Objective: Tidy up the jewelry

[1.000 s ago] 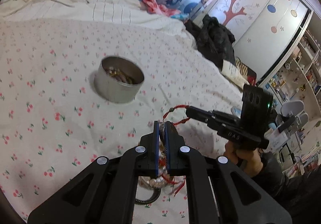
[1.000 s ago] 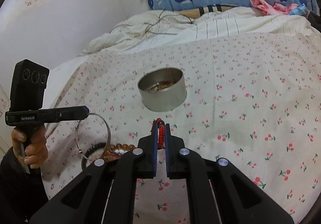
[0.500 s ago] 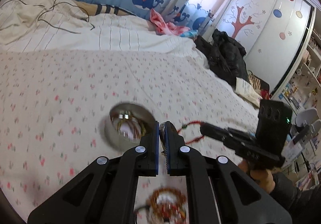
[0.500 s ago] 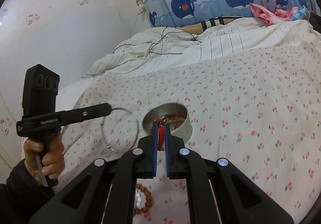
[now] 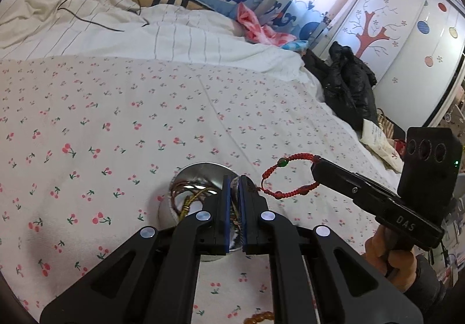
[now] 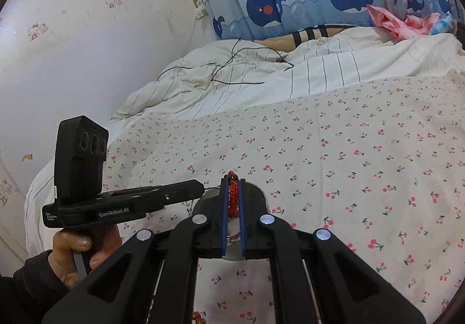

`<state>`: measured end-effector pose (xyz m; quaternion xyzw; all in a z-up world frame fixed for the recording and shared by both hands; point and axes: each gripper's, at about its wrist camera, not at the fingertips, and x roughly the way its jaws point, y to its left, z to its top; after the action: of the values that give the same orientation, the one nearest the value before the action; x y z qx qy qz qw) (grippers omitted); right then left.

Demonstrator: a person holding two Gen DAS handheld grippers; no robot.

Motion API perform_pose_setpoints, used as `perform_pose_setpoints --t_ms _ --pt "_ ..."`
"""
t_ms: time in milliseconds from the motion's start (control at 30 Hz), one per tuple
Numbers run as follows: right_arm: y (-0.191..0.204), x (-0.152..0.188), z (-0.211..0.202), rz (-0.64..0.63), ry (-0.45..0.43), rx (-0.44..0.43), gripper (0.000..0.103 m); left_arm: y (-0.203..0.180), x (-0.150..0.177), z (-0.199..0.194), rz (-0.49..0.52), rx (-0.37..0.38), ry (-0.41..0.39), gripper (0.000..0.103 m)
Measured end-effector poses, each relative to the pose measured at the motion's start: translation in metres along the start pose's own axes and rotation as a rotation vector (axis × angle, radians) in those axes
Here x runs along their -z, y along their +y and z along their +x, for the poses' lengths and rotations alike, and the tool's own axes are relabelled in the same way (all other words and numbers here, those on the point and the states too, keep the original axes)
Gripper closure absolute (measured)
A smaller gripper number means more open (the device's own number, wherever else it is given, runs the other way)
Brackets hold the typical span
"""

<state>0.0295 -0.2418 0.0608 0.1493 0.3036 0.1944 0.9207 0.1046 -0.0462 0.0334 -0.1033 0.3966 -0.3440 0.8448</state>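
Observation:
A round metal tin [image 5: 186, 171] with chains and cords inside stands on the cherry-print bedspread [image 5: 116, 126]. My left gripper [image 5: 234, 178] is shut on a thin silver bangle [image 5: 234, 187], with its tips over the tin's right side. My right gripper [image 5: 315, 168] comes in from the right, shut on a red braided bracelet [image 5: 282, 162] with a green bead, whose loop hangs just right of the tin. In the right wrist view the right gripper [image 6: 232, 178] clamps the red bracelet [image 6: 232, 197] in front of the tin [image 6: 257, 193]. The left gripper [image 6: 202, 189] reaches in from the left.
A brown beaded bracelet [image 5: 260, 318] lies on the bedspread close to me. A striped duvet [image 6: 319, 74] with a black cable [image 6: 232, 62] is heaped at the far end. A black jacket [image 5: 345, 85] lies at the right edge of the bed, and a wall [image 6: 87, 62] runs along the left.
Both grippers have moved forward over the bedspread with their jewelry, from beside the loose pile to the tin. The tin now sits right at both sets of fingertips.

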Motion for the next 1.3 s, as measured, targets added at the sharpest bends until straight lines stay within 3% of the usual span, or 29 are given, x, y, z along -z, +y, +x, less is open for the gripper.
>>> perform_pose_setpoints --t_ms 433,533,600,767,833,867,900,1100,1300 --pt "-0.006 0.005 0.043 0.045 0.1 -0.021 0.096 0.005 0.004 0.022 0.05 -0.179 0.061 0.096" --pt "-0.003 0.008 0.055 0.051 0.126 -0.035 0.096 0.004 0.001 0.012 0.054 -0.199 0.032 0.09" --pt "0.0 0.01 0.061 0.046 0.14 -0.036 0.096 0.004 -0.001 0.007 0.057 -0.22 0.014 0.08" --pt "0.007 0.015 0.075 0.005 0.18 0.006 0.095 0.005 -0.002 0.002 0.061 -0.242 -0.003 0.065" --pt "0.009 0.018 0.077 -0.02 0.182 0.04 0.077 0.004 -0.002 0.001 0.059 -0.25 -0.007 0.059" --pt "0.01 0.018 0.076 -0.029 0.174 0.056 0.055 0.005 -0.002 0.001 0.058 -0.261 -0.011 0.056" --pt "0.011 0.018 0.075 -0.039 0.163 0.07 0.048 0.005 -0.002 0.0 0.058 -0.266 -0.014 0.054" --pt "0.017 0.015 0.064 -0.091 0.132 0.119 0.044 0.005 -0.001 -0.005 0.042 -0.313 -0.031 0.039" --pt "0.014 0.014 0.032 -0.121 0.129 0.166 0.042 0.011 0.009 -0.032 0.014 -0.38 -0.036 0.034"
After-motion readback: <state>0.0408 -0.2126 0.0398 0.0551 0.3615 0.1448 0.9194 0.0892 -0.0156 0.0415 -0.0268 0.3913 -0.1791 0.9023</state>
